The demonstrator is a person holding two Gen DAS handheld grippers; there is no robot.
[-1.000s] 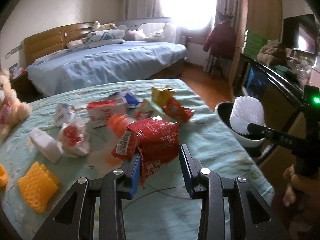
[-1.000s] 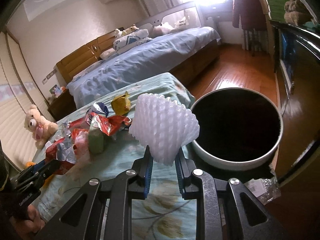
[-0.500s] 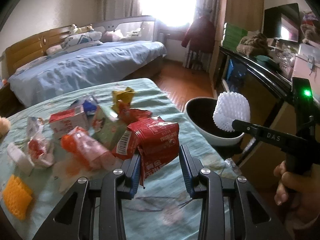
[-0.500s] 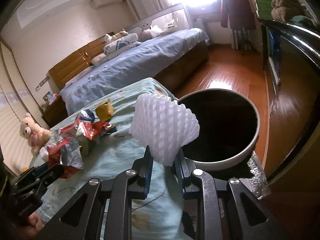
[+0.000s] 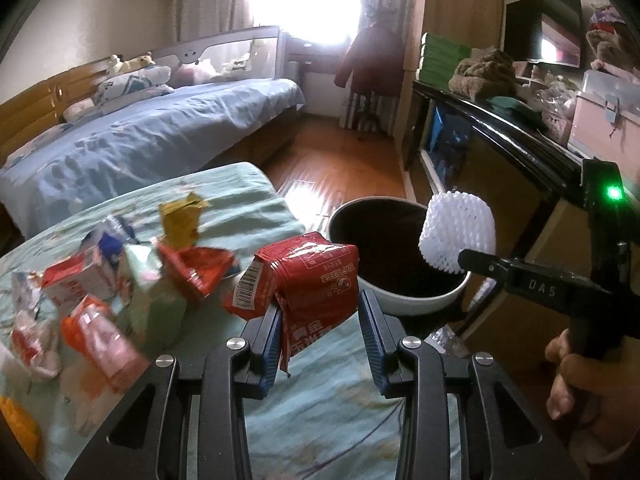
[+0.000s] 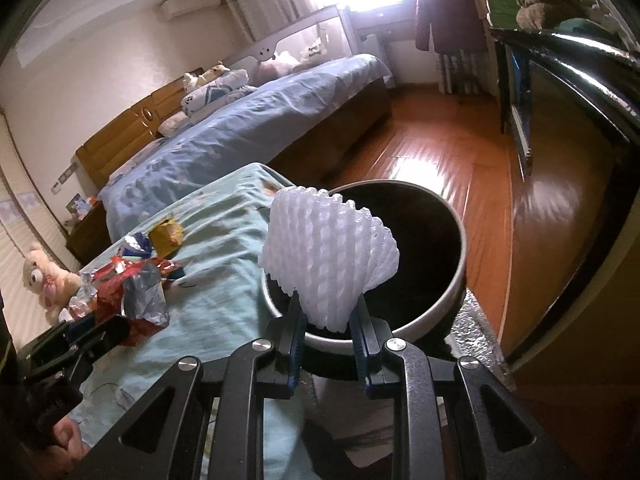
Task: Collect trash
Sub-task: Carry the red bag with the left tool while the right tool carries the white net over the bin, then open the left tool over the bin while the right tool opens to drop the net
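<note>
Left tool (image 5: 320, 340) is clenched on a crumpled red snack wrapper (image 5: 310, 284), holding it above the teal-covered worktop (image 5: 332, 412) just short of the round dark trash bin (image 5: 404, 304) that stands at the worktop's end. Right tool (image 6: 328, 344), carried in the person's hand (image 5: 588, 384), grips a white foam fruit net (image 6: 328, 256) over the bin's near rim (image 6: 452, 296). More wrappers (image 5: 120, 288) lie scattered on the worktop behind the left tool, and a blue-covered bed (image 5: 132, 140) stands beyond.
</note>
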